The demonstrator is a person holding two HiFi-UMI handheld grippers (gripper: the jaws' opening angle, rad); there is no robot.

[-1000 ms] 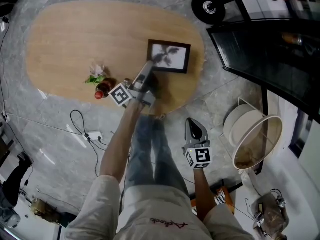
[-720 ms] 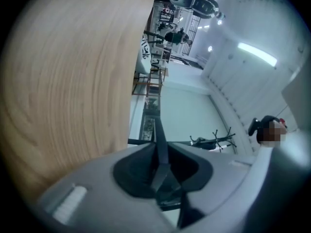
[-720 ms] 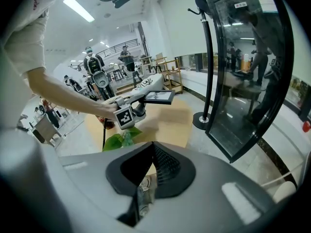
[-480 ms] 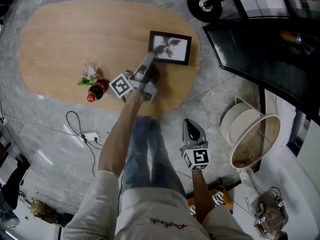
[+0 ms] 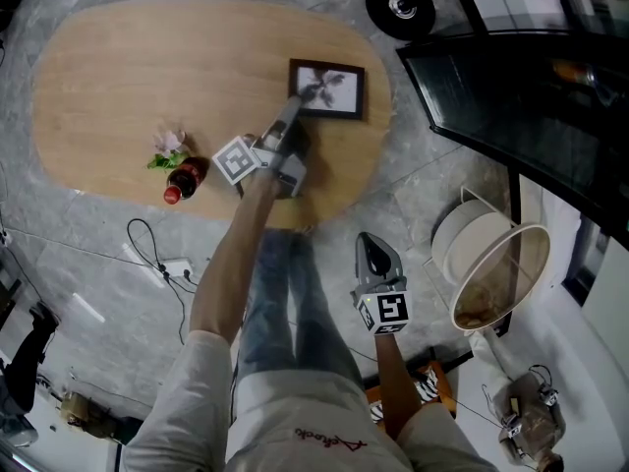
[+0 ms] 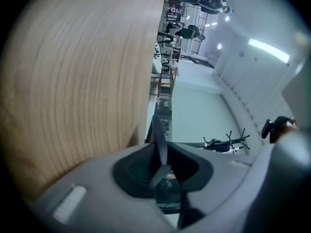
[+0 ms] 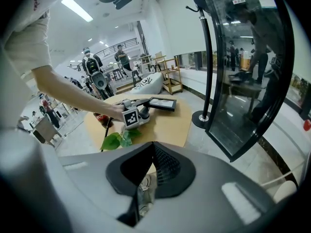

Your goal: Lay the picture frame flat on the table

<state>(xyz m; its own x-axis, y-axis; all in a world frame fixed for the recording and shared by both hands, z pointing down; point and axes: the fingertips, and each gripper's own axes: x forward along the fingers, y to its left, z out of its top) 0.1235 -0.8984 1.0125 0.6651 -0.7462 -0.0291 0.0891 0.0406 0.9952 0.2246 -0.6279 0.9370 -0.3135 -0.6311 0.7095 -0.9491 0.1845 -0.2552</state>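
Head view first: the picture frame (image 5: 327, 88) sits on the oval wooden bench (image 5: 118, 77), close to the edge on the person's right, picture side up. From the right gripper view it looks flat on the wood, or very nearly so (hard to call the last bit of tilt from here). The left gripper (image 5: 293, 106) reaches out over the bench with its tip on the frame's near left corner. In the left gripper view its jaws are pinched together on a thin dark edge right at the wood line, which is that frame corner. The gripper is rolled on its side, so the bench fills the left half of that view like a wall.

The right gripper (image 5: 370, 240) hangs off the bench over the grey floor (image 5: 432, 195), well apart from the frame. Its jaws are closed with nothing between them.

Also on the bench: a dark bottle (image 5: 185, 179) with a red cap, lying down just beside a small flower sprig (image 5: 169, 147), both left of the left gripper.
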